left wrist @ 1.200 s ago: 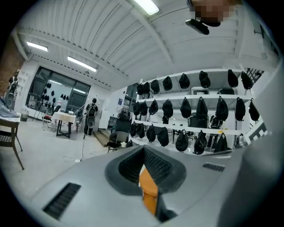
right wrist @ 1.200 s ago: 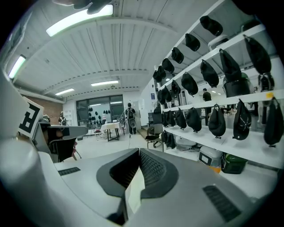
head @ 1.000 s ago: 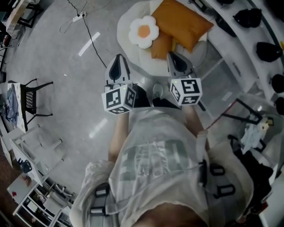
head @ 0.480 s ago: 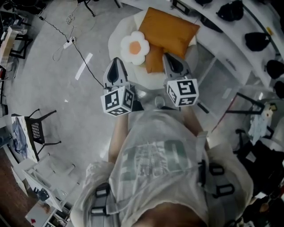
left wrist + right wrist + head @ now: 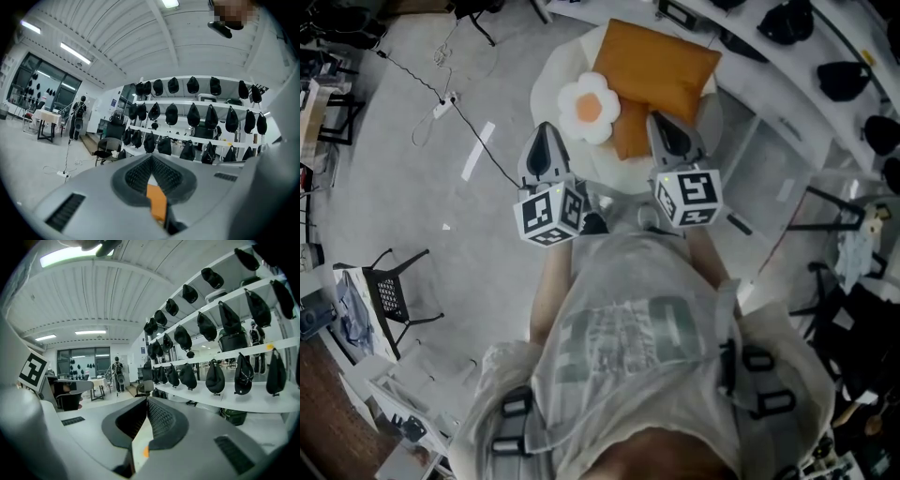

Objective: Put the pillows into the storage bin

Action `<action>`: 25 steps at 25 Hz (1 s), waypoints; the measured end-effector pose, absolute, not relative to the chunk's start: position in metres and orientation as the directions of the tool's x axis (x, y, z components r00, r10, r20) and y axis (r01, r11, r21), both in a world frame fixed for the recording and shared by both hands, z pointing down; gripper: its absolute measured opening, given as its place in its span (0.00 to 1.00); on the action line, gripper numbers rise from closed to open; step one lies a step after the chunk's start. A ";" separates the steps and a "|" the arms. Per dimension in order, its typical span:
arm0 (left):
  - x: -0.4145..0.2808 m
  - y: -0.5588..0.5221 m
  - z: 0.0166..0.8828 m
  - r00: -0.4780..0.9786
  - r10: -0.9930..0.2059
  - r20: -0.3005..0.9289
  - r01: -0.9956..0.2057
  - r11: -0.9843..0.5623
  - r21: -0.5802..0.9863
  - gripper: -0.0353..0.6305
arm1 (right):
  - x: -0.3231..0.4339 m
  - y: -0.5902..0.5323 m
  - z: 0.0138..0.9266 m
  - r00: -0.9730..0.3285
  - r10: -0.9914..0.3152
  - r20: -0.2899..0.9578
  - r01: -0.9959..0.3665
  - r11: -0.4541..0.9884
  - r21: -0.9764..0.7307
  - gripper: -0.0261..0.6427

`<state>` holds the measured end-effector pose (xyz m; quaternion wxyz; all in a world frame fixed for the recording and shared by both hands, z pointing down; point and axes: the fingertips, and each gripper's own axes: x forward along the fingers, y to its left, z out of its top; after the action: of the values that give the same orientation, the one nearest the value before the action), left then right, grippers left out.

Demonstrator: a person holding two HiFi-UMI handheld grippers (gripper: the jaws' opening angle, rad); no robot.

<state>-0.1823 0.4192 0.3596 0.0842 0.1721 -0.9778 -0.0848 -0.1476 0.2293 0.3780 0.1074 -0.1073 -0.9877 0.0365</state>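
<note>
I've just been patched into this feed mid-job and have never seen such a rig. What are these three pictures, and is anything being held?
There is no robot here. A person holds a two-jaw tool in each hand. The top-down picture comes from a camera on the person's head: the left gripper and right gripper point forward, each with a marker cube on it. Ahead, on a round white surface, lie a flower-shaped pillow, a large orange pillow and a smaller orange one. The other two pictures come from cameras riding on each gripper. They look along its jaws towards shelves of black caps. Both pairs of jaws are shut with nothing between them, so nothing is held.
</note>
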 end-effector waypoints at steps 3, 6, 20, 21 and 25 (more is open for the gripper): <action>-0.188 0.419 0.364 -0.925 -0.358 0.131 -0.323 0.919 0.227 0.06 | -0.149 0.227 0.382 -0.954 0.208 0.214 0.187 0.976 -0.116 0.05; -0.191 0.419 0.368 -0.916 -0.379 0.132 -0.338 0.905 0.258 0.07 | -0.151 0.227 0.384 -0.952 0.216 0.217 0.184 0.970 -0.157 0.06; -0.203 0.443 0.392 -0.902 -0.400 0.164 -0.311 0.863 0.399 0.41 | -0.171 0.250 0.397 -0.931 0.243 0.273 0.191 0.960 -0.203 0.47; -0.203 0.445 0.393 -0.901 -0.407 0.150 -0.304 0.838 0.453 0.41 | -0.172 0.250 0.398 -0.930 0.244 0.277 0.191 0.960 -0.204 0.47; -0.212 0.451 0.405 -0.893 -0.422 0.157 -0.285 0.800 0.528 0.41 | -0.184 0.255 0.399 -0.925 0.259 0.280 0.199 0.954 -0.224 0.47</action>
<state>-0.2120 0.4511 0.4046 0.1348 0.1884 -0.9390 -0.2544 -0.1840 0.2552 0.3990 0.1547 -0.1173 -0.9763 0.0961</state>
